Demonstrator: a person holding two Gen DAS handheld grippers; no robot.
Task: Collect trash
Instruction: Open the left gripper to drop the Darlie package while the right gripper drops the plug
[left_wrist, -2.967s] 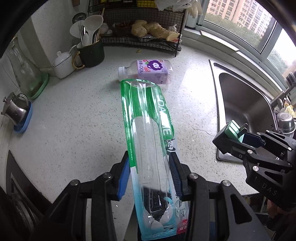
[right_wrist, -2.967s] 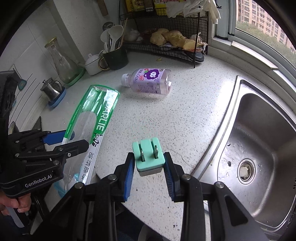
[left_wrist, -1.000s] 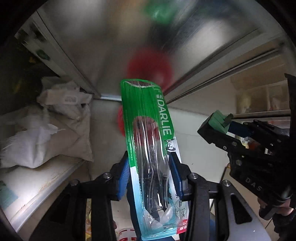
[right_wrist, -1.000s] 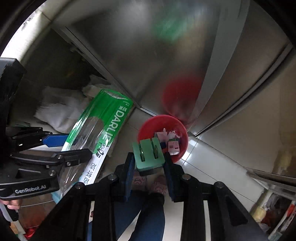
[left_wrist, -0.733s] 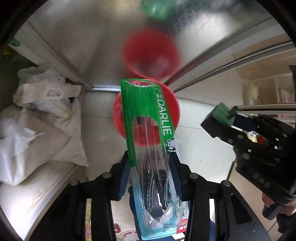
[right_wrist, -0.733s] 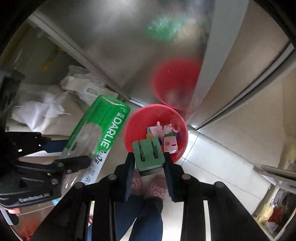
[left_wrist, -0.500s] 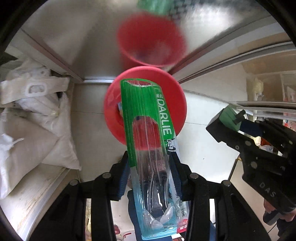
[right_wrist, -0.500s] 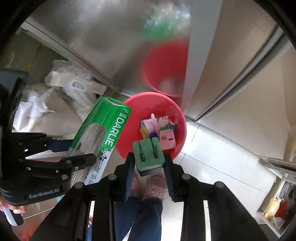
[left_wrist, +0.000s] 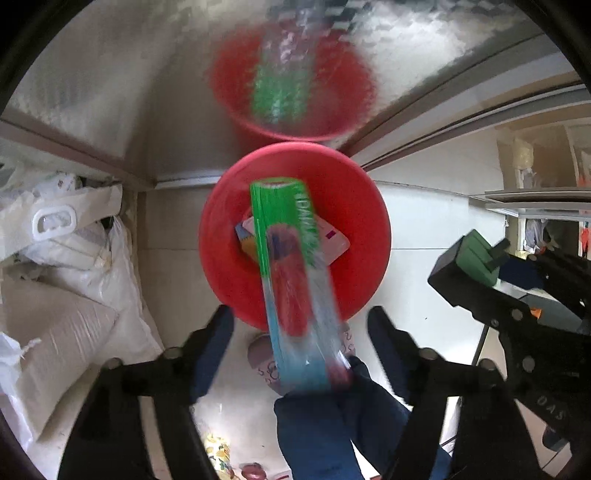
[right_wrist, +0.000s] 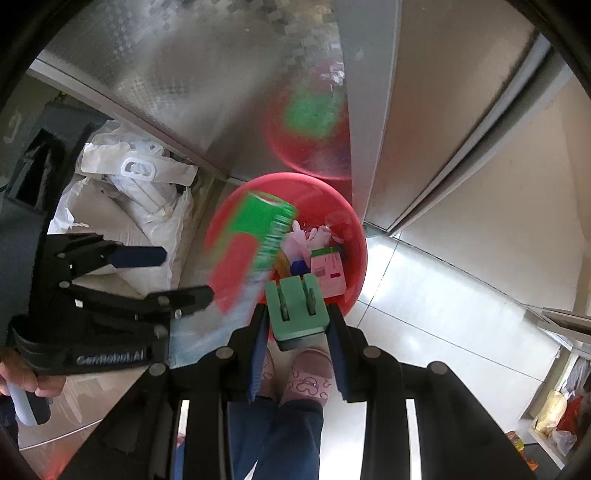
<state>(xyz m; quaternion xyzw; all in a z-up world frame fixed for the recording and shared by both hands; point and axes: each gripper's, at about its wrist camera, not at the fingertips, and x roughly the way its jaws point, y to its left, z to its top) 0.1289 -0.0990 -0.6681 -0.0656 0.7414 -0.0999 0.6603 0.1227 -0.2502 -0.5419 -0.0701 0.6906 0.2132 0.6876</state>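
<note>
Left gripper (left_wrist: 301, 325) just opened above red bin (left_wrist: 221, 266), right gripper (right_wrist: 297, 328) clamping green plug (right_wrist: 295, 310).

tongs (right_wrist: 297, 325): black, blue pads, silver screws | trousers (right_wrist: 275, 439): navy | slippers (right_wrist: 308, 376): pink

**Toothbrush pack over the red bin, green plug above its rim**

The green-and-clear toothbrush pack (left_wrist: 291, 280) is motion-blurred, its green end over the red bin (left_wrist: 354, 206) and touching neither jaw. The bin stands on the tiled floor (a pink carton (right_wrist: 328, 275) and scraps lie inside). The mint-green plug (right_wrist: 297, 310), prongs showing, sits above the bin's near rim.
</note>
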